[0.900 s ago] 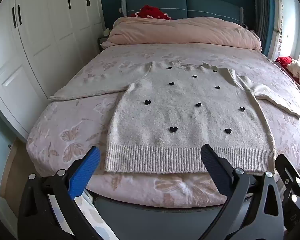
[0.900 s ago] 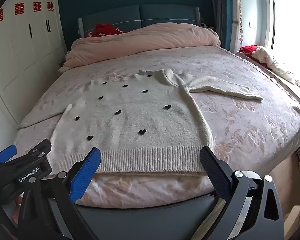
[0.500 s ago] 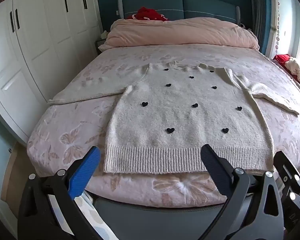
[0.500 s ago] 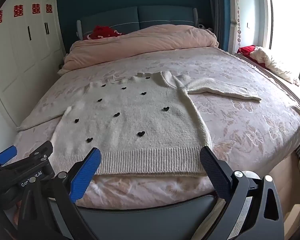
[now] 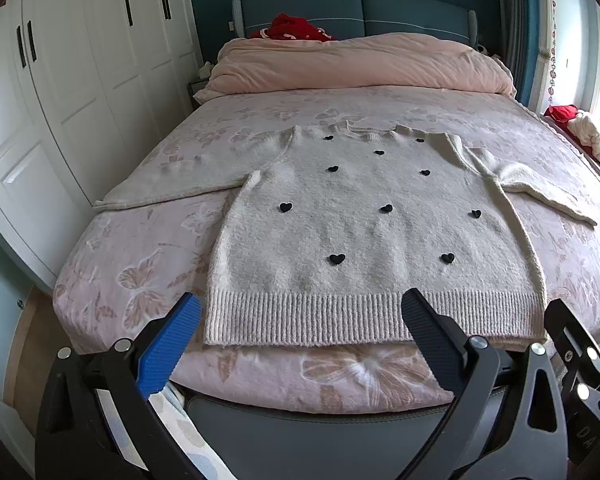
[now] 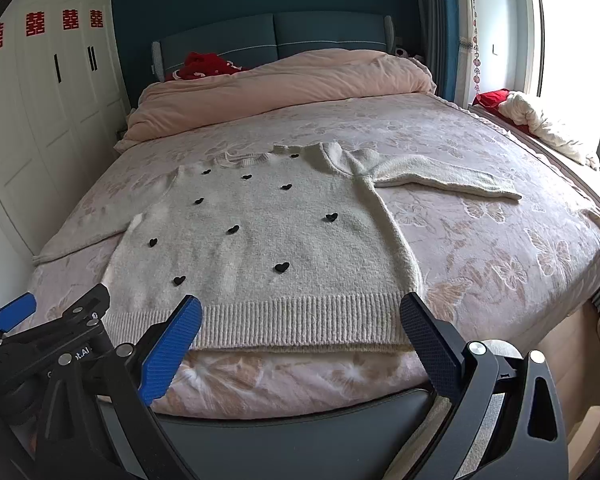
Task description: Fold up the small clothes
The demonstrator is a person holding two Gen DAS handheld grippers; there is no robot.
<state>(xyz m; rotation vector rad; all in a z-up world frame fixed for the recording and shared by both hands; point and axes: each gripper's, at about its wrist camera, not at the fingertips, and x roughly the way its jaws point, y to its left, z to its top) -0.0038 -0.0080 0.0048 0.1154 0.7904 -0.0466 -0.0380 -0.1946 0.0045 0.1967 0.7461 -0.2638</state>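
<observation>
Zero folds made: I see the cream knit sweater (image 5: 364, 232) flat on the bed (image 5: 140, 272), sleeves out. Left gripper (image 5: 300, 328) and right gripper (image 6: 300, 328) gape wide, empty; all folding remains.

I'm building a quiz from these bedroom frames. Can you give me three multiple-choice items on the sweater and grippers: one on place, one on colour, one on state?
1. Where does the sweater lie?
A. Spread flat on the bed, ribbed hem toward the cameras
B. Hung on the wardrobe
C. Bunched on the floor

2. What colour are the hearts on the sweater?
A. Red
B. Black
C. Blue

3. How do the left gripper and right gripper stand?
A. Both shut on the hem
B. Left shut, right open
C. Both open, holding nothing

Answers:
1 A: body and both sleeves lie flat on the pink floral cover.
2 B: the small hearts show dark black against the cream knit.
3 C: each pair of fingers stands wide apart with nothing clamped between them.
</observation>
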